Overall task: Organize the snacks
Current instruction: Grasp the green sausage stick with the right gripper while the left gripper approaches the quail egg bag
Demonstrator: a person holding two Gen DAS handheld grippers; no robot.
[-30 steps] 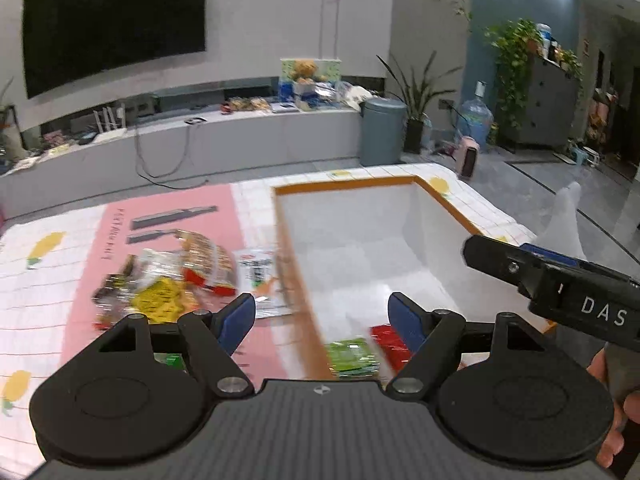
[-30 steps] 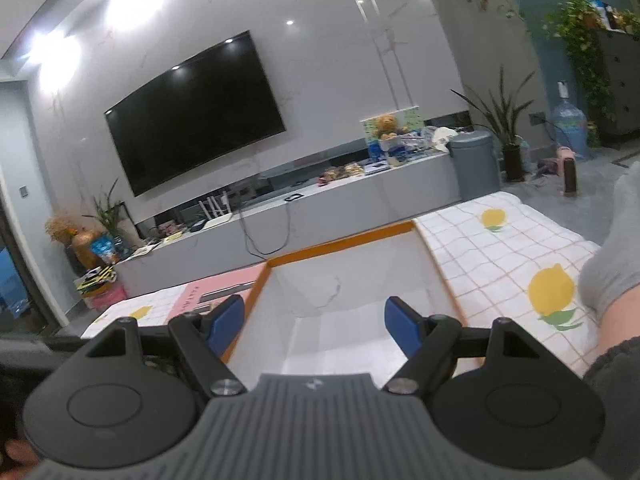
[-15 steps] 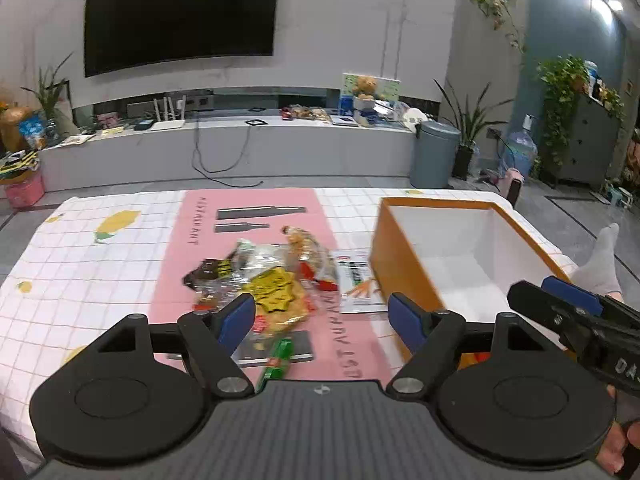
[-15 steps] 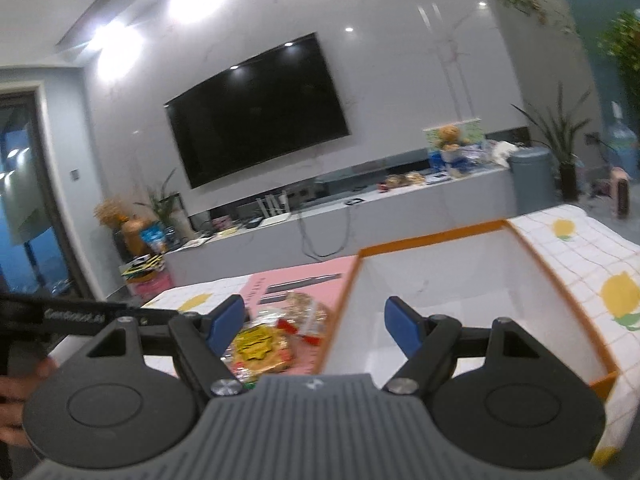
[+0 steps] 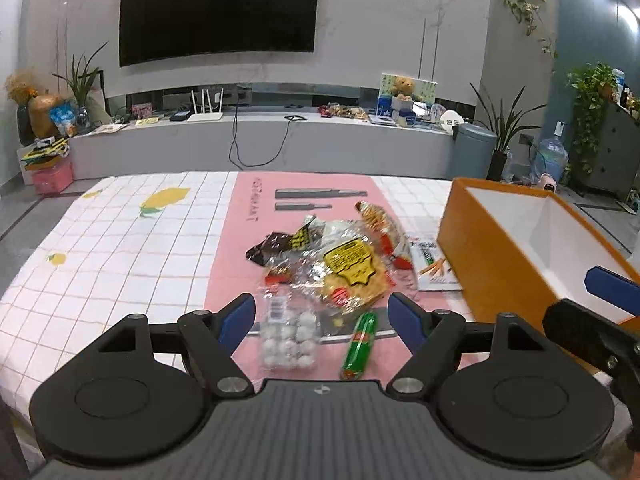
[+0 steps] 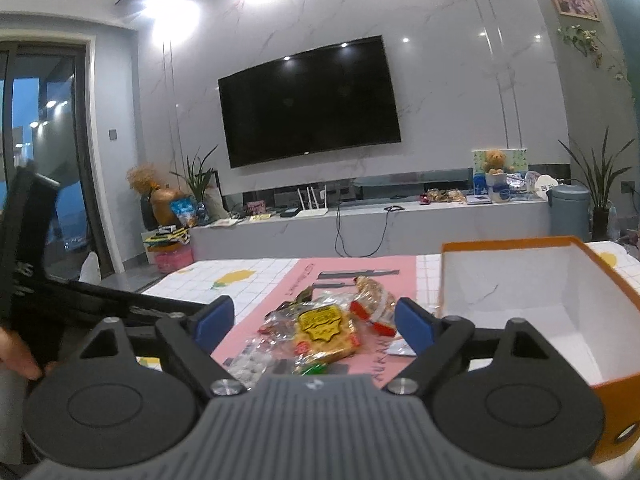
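A pile of snack packs lies on the pink mat (image 5: pixel 240 240): a yellow-labelled bag (image 5: pixel 352 268), a dark wrapper (image 5: pixel 276 246), a clear pack of white balls (image 5: pixel 288 332), a green stick (image 5: pixel 360 338) and a red-ended bag (image 5: pixel 380 224). An orange box with a white inside (image 5: pixel 480 256) stands to their right. My left gripper (image 5: pixel 322 320) is open and empty, just short of the pile. My right gripper (image 6: pixel 308 322) is open and empty, facing the same yellow-labelled bag (image 6: pixel 320 324) with the box (image 6: pixel 520 308) on its right.
A checked lemon-print cloth (image 5: pixel 120 248) covers the table. A flat printed packet (image 5: pixel 430 264) lies between the pile and the box. The right gripper's finger (image 5: pixel 612 288) shows at the left wrist view's right edge. A TV wall and low bench are beyond.
Both grippers have swung left, from over the box's inside to facing the snack pile. Both stayed open and empty.
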